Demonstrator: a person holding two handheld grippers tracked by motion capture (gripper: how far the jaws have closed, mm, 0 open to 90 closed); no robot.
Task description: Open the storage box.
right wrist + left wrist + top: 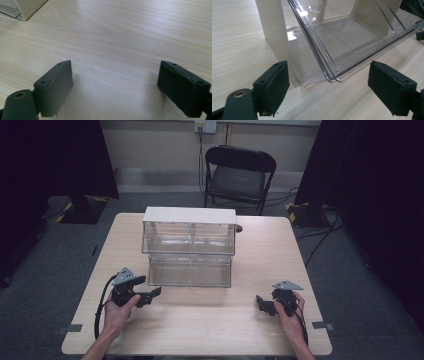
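Clear plastic drawer unit (190, 247) — boxy, glossy — on pale woodgrain table (210, 325).

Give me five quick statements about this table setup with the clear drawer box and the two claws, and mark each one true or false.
1. The left claw is open and holds nothing. True.
2. The right claw is shut on the drawer. False: its jaws stand wide apart over bare table.
3. The lower clear drawer of the drawer box is pulled out toward the person. True.
4. A folding chair stands beyond the far edge of the table. True.
5. The left claw points away from the drawer box. False: the left gripper view looks straight at the drawer's front corner, which lies between its jaws' line of sight.
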